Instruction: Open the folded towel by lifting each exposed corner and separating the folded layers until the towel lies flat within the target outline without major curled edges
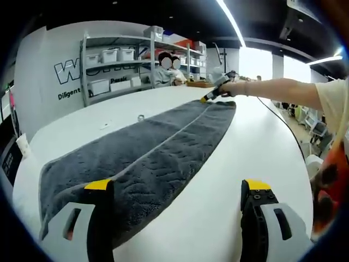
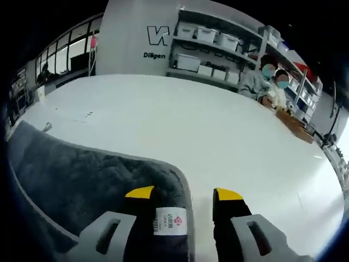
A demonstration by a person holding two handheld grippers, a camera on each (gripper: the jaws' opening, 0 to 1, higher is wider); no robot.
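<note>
One dark grey towel [image 1: 147, 153] lies stretched, still folded lengthwise.

place: lab or workshop hall | storage: metal shelving racks [image 1: 117, 60] holding white plastic bins [image 2: 188, 61] along the wall | wall: large printed lettering [image 2: 157, 37] | work surface: broad white desk [image 2: 180, 120] | lighting: long ceiling strip lights [image 1: 232, 22] | people: two seated at a far desk beside the racks

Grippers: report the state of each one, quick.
Left gripper: open, jaws wide apart over the near end of the grey towel, holding nothing.
Right gripper: open, jaws astride the towel's corner by the label, not clamped.
</note>
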